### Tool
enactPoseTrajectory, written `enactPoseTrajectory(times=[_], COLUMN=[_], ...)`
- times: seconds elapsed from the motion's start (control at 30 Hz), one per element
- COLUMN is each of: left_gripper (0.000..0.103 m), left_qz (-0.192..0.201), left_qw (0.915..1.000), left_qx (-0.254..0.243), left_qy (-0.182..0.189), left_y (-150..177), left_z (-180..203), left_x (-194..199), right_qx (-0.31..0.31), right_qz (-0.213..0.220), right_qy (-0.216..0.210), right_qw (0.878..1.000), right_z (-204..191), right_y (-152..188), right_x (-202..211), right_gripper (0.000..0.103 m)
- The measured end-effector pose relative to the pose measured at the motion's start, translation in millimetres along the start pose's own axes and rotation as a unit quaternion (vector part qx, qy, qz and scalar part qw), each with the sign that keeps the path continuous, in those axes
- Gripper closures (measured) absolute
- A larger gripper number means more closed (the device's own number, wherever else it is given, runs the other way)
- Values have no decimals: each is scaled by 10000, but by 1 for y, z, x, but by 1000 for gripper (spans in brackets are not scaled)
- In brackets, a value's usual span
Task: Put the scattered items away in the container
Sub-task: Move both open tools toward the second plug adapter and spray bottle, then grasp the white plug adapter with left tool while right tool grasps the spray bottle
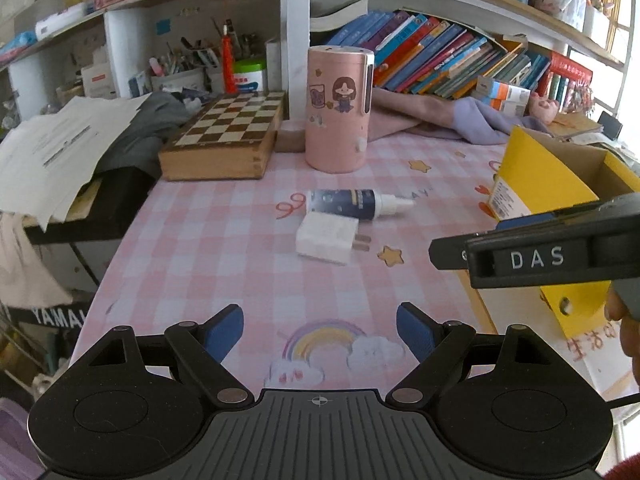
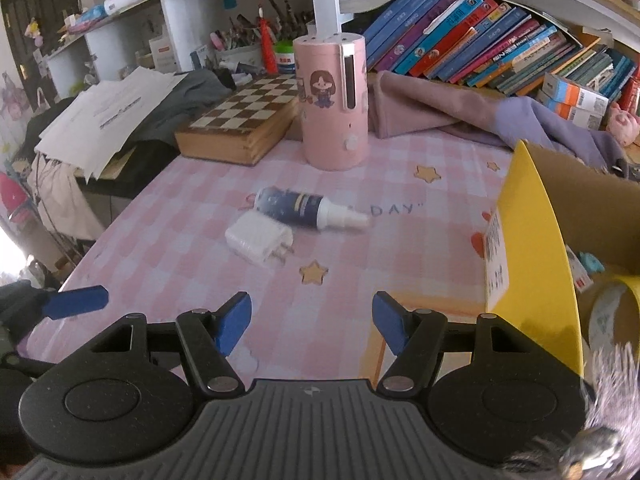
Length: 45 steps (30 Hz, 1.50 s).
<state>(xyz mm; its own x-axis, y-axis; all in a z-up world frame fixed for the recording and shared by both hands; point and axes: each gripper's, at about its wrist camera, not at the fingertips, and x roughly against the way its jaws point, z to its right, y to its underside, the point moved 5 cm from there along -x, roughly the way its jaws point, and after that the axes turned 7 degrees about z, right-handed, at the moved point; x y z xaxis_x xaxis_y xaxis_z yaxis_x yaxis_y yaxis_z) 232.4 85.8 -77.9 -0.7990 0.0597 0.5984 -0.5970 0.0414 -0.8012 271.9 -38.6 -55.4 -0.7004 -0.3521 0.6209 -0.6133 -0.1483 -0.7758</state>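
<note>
A dark blue spray bottle (image 1: 352, 204) (image 2: 304, 210) with a white nozzle lies on its side on the pink checked tablecloth. A white charger plug (image 1: 328, 238) (image 2: 258, 242) lies right against it, on the near side. The yellow cardboard box (image 1: 536, 184) (image 2: 532, 240) stands open at the right. My left gripper (image 1: 320, 330) hangs open over the cloth, short of both items, with nothing between its fingers. My right gripper (image 2: 312, 320) is open too and empty, with the box wall close on its right. It shows side-on in the left wrist view (image 1: 440, 252).
A tall pink cylinder (image 1: 338, 108) (image 2: 334, 104) stands behind the items, with a wooden chessboard box (image 1: 228, 128) (image 2: 244, 120) to its left. A purple cloth (image 2: 460, 108) and leaning books fill the back right. Papers (image 1: 60, 144) hang over the table's left edge. A tape roll (image 2: 612, 312) lies inside the box.
</note>
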Motion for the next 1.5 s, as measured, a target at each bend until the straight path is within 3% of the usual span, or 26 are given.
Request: enactPoseTrajectory(times=[0.43, 0.63, 0.9, 1.0, 1.3, 1.5], left_gripper=[17, 17, 19, 33, 34, 34], left_qz=[42, -94, -255, -284, -349, -402], left_qw=[9995, 9990, 9986, 9986, 9992, 9979], left_qx=[-311, -431, -449, -391, -17, 516], left_qy=[41, -40, 150, 235, 194, -27], left_y=[-24, -27, -23, -20, -10, 4], left_z=[17, 14, 15, 13, -9, -38], left_x=[-64, -96, -118, -120, -93, -59], right_qx=[-117, -100, -35, 18, 444, 1299], right_qz=[69, -14, -134, -191, -360, -602], right_qy=[-98, -107, -138, -154, -350, -769], right_qw=[9999, 9999, 9998, 9997, 9978, 9867], right_z=[17, 22, 26, 27, 13, -9], right_y=[-43, -50, -54, -55, -59, -64], right_x=[-41, -57, -71, -75, -93, -119], right_gripper=[38, 38, 37, 37, 37, 39])
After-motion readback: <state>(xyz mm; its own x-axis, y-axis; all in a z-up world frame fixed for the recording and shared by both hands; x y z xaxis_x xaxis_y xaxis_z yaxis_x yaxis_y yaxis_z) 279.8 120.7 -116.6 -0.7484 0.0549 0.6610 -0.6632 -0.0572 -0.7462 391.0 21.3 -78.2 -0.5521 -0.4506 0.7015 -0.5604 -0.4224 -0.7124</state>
